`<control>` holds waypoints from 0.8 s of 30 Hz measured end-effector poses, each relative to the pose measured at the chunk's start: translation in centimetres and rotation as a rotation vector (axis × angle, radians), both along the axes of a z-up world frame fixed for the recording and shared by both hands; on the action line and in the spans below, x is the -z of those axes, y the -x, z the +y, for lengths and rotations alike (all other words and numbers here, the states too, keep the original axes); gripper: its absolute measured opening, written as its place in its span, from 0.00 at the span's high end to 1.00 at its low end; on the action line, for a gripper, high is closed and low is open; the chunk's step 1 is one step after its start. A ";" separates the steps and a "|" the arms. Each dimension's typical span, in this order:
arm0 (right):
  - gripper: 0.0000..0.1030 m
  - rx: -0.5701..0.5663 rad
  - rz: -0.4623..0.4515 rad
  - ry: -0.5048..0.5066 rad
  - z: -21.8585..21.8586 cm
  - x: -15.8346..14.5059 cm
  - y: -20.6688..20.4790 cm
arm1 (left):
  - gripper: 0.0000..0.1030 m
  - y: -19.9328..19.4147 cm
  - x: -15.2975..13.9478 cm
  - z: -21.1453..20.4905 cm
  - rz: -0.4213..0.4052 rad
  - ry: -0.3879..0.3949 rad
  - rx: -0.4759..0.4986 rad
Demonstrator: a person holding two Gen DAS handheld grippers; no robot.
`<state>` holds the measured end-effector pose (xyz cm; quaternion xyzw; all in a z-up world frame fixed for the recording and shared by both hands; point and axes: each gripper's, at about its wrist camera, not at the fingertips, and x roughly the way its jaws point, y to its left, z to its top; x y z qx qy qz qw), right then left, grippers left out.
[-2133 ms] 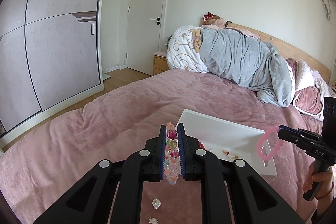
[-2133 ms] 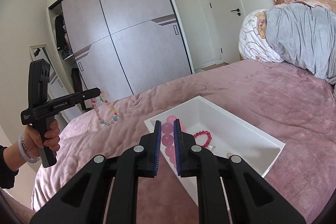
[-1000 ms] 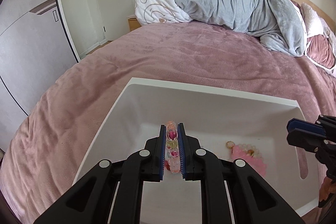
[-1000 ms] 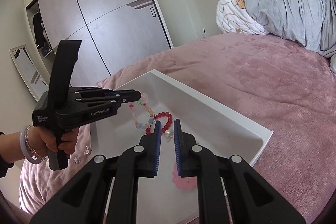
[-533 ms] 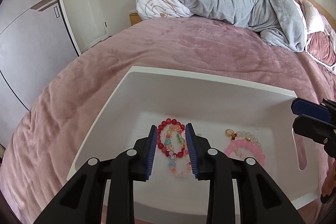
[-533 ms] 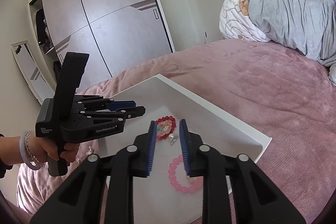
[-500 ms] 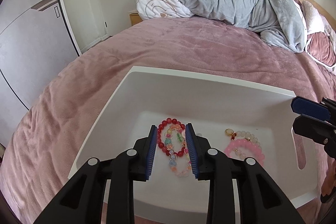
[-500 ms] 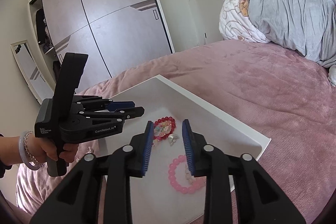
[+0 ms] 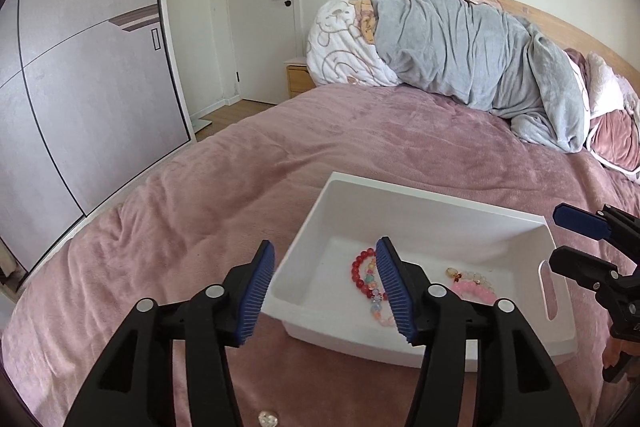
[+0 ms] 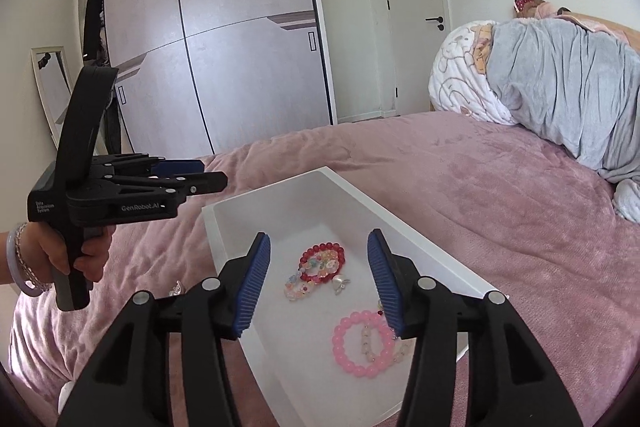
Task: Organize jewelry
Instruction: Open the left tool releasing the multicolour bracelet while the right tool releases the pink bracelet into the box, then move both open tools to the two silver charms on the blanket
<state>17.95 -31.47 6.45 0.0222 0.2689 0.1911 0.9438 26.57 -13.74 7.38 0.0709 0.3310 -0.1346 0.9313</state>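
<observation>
Wardrobe doors (image 10: 248,39) in pale grey-pink with dark frames are seen at the left of the room, and a mirror (image 10: 50,83) is leant against the wall beside them. A white door (image 9: 260,7) with a black handle is noted further right, with a small wooden nightstand (image 9: 298,79) next to it. The bed (image 9: 280,147) is covered by a pink plush blanket, and a grey duvet (image 9: 480,51) is heaped over a white patterned pillow (image 9: 344,43) against the wooden headboard (image 9: 560,23).

A white tray (image 10: 288,203) is set on the blanket. In it a red bead bracelet (image 10: 322,261) is laid with a pastel multicoloured bracelet (image 10: 300,285) overlapping it, a small silver charm (image 10: 340,283) just beside, and a pink bead bracelet (image 10: 362,345) nearer the camera with a pale bead bracelet (image 10: 366,341) inside its ring.

The left hand-held gripper (image 9: 324,283) is held above the tray's near-left corner, its jaws opening and nothing gripped. The right hand-held gripper (image 10: 318,281) is held over the tray, jaws likewise opening and empty. A small clear ornament (image 9: 267,418) is seen on the blanket outside the tray.
</observation>
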 end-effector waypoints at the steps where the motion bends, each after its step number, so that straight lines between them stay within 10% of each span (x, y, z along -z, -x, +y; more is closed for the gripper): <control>1: 0.44 -0.002 -0.004 0.007 0.3 -0.2 0.2 | 0.39 0.4 -0.3 0.8 -0.008 0.007 -0.015; 14: 0.15 -0.093 -0.088 0.046 5.8 -3.1 3.5 | 0.12 5.5 -2.1 10.8 -0.075 0.049 -0.164; 24: 0.05 -0.230 -0.122 0.056 11.2 -1.4 5.1 | 0.03 10.9 0.7 13.5 -0.177 -0.004 -0.073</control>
